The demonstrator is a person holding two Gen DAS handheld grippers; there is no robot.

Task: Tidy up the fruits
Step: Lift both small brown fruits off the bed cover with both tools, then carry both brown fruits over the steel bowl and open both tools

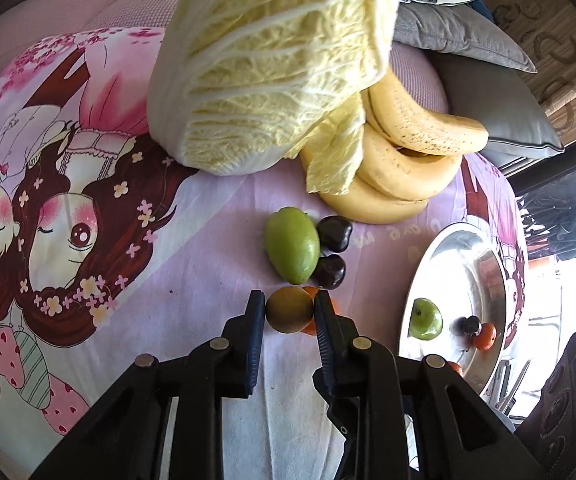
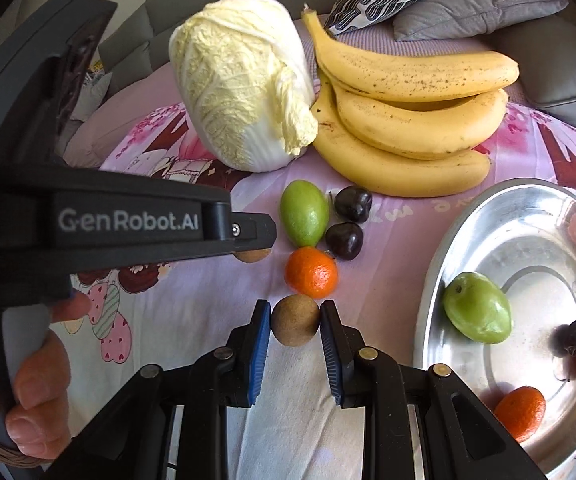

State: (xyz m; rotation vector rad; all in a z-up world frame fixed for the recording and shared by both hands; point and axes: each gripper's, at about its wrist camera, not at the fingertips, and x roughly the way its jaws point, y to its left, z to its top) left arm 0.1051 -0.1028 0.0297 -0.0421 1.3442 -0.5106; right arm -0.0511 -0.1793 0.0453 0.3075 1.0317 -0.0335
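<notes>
While each hand is carrying a small round brown fruit, both pairs of tongs are pinching, not spread: the left gripper (image 1: pixel 290 310) is clamping a brown fruit (image 1: pixel 290 309) at lower centre of its view, and the right gripper (image 2: pixel 295 326) is squeezing its own brown fruit (image 2: pixel 295 326) likewise. In the right wrist view the steel bowl (image 2: pixel 488 216) is lying to the right of both tongs, nearer the right one, already holding a green fruit (image 2: pixel 476 307), a dark cherry and small oranges. Its centre is sitting bare, offering open room for a drop. The near rim is standing between fruit and basin, so each load is probably needing clearance over it. The left tongs are crossing the upper left, so I judge the right hand is better going first.
</notes>
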